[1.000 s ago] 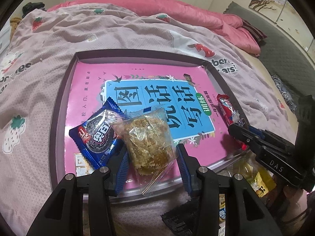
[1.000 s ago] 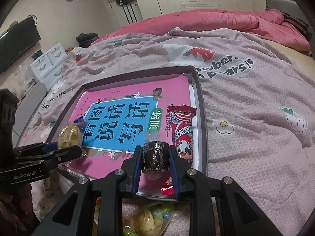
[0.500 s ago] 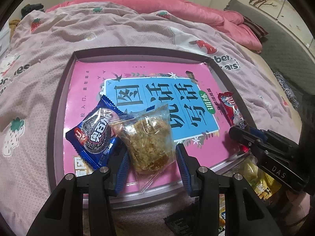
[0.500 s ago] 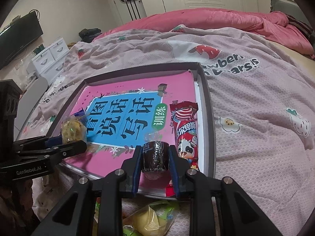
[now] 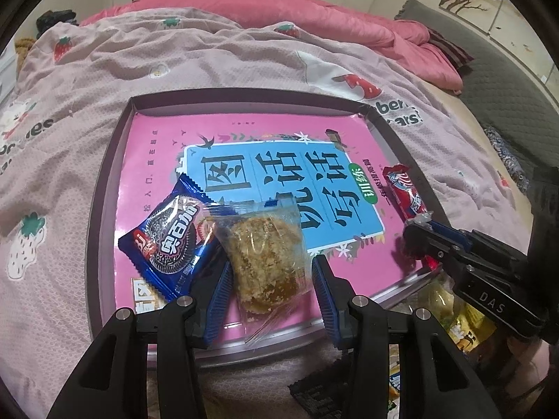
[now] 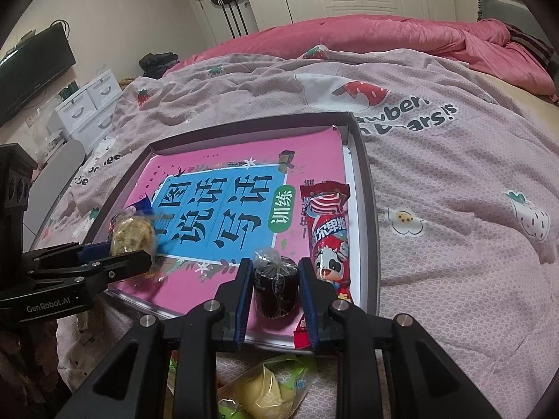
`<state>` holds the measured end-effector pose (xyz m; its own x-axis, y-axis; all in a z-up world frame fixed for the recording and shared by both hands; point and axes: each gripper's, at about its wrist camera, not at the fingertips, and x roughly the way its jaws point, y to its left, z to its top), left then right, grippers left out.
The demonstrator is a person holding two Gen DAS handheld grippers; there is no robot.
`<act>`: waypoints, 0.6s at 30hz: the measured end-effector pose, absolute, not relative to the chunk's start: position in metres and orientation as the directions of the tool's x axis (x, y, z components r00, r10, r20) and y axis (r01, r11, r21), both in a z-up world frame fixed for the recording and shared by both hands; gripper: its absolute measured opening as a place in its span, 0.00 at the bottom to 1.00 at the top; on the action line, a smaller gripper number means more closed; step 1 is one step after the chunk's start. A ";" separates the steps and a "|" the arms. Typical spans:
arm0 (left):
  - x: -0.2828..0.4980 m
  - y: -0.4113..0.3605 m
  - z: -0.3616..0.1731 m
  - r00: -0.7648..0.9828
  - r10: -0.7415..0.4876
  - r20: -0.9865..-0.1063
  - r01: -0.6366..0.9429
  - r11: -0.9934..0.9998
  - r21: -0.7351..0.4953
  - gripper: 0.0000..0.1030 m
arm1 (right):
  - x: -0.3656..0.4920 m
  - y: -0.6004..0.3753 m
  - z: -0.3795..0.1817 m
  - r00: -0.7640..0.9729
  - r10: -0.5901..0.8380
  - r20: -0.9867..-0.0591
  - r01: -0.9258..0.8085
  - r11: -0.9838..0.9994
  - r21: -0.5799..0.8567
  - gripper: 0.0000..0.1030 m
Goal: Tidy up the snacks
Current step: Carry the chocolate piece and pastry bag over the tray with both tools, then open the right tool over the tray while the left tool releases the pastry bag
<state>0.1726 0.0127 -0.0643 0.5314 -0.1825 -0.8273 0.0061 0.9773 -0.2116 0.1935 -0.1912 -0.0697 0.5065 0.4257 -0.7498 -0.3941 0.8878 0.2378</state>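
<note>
Left wrist view: the left gripper point(image 5: 270, 279) has its jaws closed on a clear-wrapped crumbly cake point(image 5: 267, 255), held over the near part of the tray point(image 5: 104, 188). Just left of these jaws, touching the cake's wrapper, a blue cookie pack point(image 5: 166, 241) lies on the pink book point(image 5: 244, 160) that lines the tray. Well to the right of the jaws a red bar point(image 5: 403, 190) lies along the tray's right side, and the right gripper point(image 5: 415, 235) reaches in beside its near end.

Right wrist view: the right gripper's point(image 6: 276, 284) jaws are clamped on a small dark wrapped cake point(image 6: 276, 288) above the tray's near edge. The red bar point(image 6: 328, 234) lies just right of and beyond these jaws. Below them, outside the tray, a yellow snack point(image 6: 265, 391) in green wrapping sits on the bed point(image 6: 454, 181). The left gripper point(image 6: 118, 258) with its crumbly cake is far to the left.
</note>
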 end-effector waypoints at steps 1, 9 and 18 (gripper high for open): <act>0.172 0.013 -0.064 0.532 -0.183 -0.827 0.007 0.977 -0.211 0.46 | 0.194 -0.191 -0.069 0.508 0.424 -0.750 -0.394 0.888 0.235 0.26; 0.170 0.012 -0.063 0.531 -0.187 -0.827 0.008 0.977 -0.215 0.46 | 0.193 -0.192 -0.068 0.513 0.426 -0.745 -0.393 0.888 0.238 0.26; 0.168 0.012 -0.059 0.537 -0.180 -0.824 0.005 0.978 -0.210 0.46 | 0.193 -0.194 -0.066 0.520 0.424 -0.741 -0.388 0.891 0.237 0.26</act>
<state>0.1680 0.0125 -0.0590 0.5366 -0.1797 -0.8245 0.0054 0.9778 -0.2096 0.1928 -0.1943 -0.0660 0.5203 0.4237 -0.7415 -0.3882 0.8907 0.2365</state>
